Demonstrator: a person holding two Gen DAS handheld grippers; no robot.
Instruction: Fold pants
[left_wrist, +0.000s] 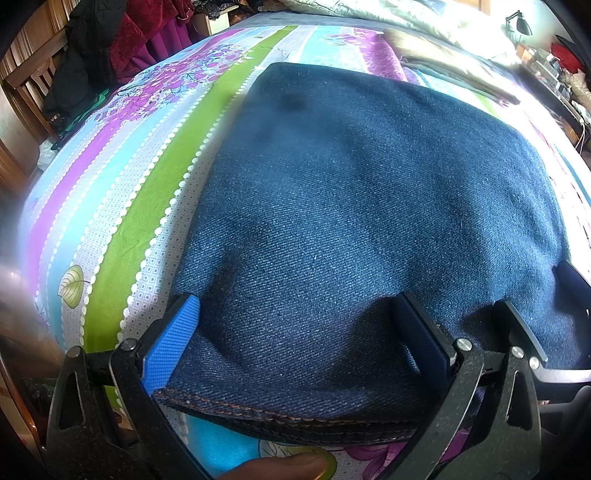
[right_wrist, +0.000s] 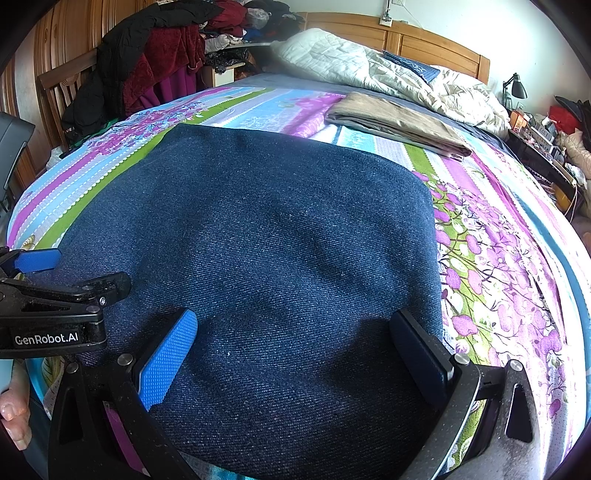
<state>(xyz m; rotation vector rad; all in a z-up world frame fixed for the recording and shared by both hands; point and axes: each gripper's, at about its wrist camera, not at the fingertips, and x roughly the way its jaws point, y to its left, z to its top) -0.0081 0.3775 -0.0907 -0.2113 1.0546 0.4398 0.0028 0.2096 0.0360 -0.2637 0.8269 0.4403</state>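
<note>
Dark blue denim pants (left_wrist: 351, 177) lie folded into a broad flat panel on the striped floral bedsheet (left_wrist: 122, 206). My left gripper (left_wrist: 295, 310) stands open over their near left part, blue pad at the left edge, and the orange-stitched hem (left_wrist: 280, 408) lies between its fingers. Just to its right, my right gripper (left_wrist: 535, 286) rests on the same near edge. In the right wrist view the pants (right_wrist: 258, 221) fill the middle. There my right gripper (right_wrist: 293, 325) is open over the near right corner, with my left gripper (right_wrist: 74, 271) at the far left.
A folded beige garment (right_wrist: 395, 122) lies on the sheet beyond the pants, with a rumpled cream quilt (right_wrist: 369, 62) by the headboard. A chair piled with dark clothes (right_wrist: 147, 62) stands at the left. A lamp (right_wrist: 515, 86) and a cluttered stand sit at the right. A thumb (left_wrist: 288, 465) shows below.
</note>
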